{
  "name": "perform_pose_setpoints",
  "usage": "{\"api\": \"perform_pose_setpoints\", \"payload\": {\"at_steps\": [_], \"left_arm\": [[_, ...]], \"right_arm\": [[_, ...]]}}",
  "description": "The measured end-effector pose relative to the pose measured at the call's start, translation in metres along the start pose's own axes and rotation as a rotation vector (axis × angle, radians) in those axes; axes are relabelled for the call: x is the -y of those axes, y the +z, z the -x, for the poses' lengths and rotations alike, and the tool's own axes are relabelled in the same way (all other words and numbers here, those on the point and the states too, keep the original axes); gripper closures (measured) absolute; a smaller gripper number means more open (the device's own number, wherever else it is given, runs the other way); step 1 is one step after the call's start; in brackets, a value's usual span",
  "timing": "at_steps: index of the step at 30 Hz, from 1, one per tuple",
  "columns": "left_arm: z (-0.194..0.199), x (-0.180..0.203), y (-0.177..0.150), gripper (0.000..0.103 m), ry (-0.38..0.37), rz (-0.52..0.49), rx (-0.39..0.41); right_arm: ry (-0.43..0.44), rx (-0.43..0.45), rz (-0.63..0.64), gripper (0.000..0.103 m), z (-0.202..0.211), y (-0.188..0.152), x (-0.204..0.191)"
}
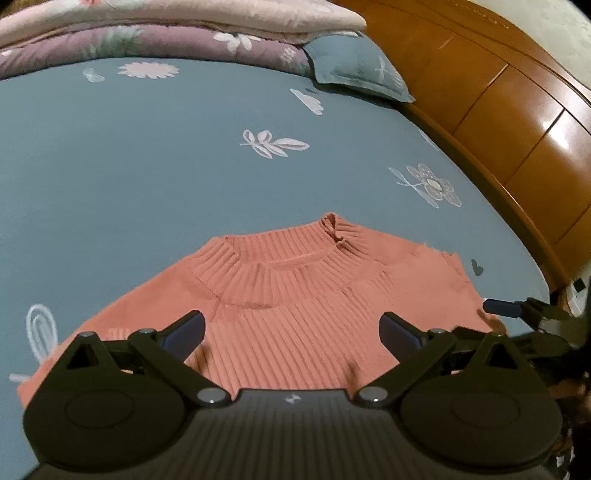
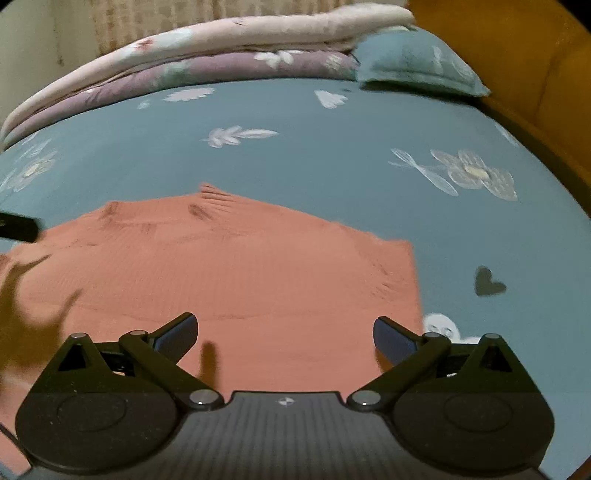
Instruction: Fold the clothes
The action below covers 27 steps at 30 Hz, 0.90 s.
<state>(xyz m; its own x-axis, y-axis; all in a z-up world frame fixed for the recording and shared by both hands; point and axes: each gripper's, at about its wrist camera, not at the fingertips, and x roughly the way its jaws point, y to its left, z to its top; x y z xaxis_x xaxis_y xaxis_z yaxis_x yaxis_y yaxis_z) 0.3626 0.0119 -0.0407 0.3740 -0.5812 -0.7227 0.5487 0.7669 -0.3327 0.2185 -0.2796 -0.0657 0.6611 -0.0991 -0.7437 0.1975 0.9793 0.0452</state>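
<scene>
A salmon-pink ribbed sweater [image 1: 288,295] lies flat on the blue floral bedsheet [image 1: 129,166], its high collar [image 1: 291,251] pointing away from me. My left gripper [image 1: 293,328] hovers over the sweater's chest, open, with nothing between its fingers. At the right edge of the left wrist view, a finger of the right gripper [image 1: 502,306] shows beside the sweater's side. In the right wrist view the sweater [image 2: 240,266] fills the lower middle, with its right edge straight. My right gripper [image 2: 284,330] hangs open above the sweater's lower right part. One left finger [image 2: 18,227] pokes in at the left.
Folded quilts, pink and purple [image 1: 166,29], are stacked along the far edge of the bed beside a blue pillow [image 1: 358,66]. A wooden headboard [image 1: 517,110] runs along the right. Bare bedsheet [image 2: 295,147] stretches beyond the sweater.
</scene>
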Motion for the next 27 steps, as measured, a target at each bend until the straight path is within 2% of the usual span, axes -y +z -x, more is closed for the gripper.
{"api": "perform_pose_setpoints", "payload": {"at_steps": [3,7,10,12,14,16,18,20,22,25,26,27], "left_arm": [[0.005,0.02,-0.009,0.003,0.057,-0.001,-0.004],[0.009,0.054,-0.029,0.003,0.121,0.011,-0.02],[0.002,0.069,-0.047,0.003,0.123,0.079,-0.035],[-0.007,0.07,-0.059,0.003,0.141,0.131,-0.037],[-0.016,0.067,-0.07,0.003,0.171,0.178,-0.024],[-0.015,0.058,-0.078,0.003,0.194,0.234,0.024],[-0.009,0.055,-0.075,0.003,0.202,0.313,0.037],[-0.005,0.059,-0.067,0.003,0.224,0.343,0.038],[-0.003,0.071,-0.058,0.003,0.201,0.316,0.062],[-0.008,0.09,-0.049,0.003,0.036,0.299,0.087],[-0.016,0.095,-0.049,0.003,-0.002,0.287,0.072],[-0.024,0.098,-0.049,0.003,-0.001,0.275,0.048]], "right_arm": [[0.046,-0.023,-0.047,0.0,-0.006,-0.009,0.027],[0.176,0.004,-0.004,0.0,0.002,-0.009,0.035],[0.297,0.026,0.062,0.0,0.006,-0.002,0.035],[0.347,0.028,0.102,0.0,0.004,0.001,0.035],[0.375,0.013,0.127,0.0,-0.001,0.001,0.038],[0.391,-0.007,0.139,0.0,-0.004,-0.002,0.043],[0.393,-0.012,0.151,0.0,-0.004,-0.003,0.044],[0.394,-0.016,0.163,0.0,-0.005,-0.005,0.045],[0.395,-0.02,0.174,0.0,-0.005,-0.006,0.046],[0.397,-0.027,0.192,0.0,-0.005,-0.009,0.048],[0.398,-0.029,0.198,0.0,-0.005,-0.01,0.049],[0.399,-0.031,0.203,0.0,-0.005,-0.01,0.049]]}}
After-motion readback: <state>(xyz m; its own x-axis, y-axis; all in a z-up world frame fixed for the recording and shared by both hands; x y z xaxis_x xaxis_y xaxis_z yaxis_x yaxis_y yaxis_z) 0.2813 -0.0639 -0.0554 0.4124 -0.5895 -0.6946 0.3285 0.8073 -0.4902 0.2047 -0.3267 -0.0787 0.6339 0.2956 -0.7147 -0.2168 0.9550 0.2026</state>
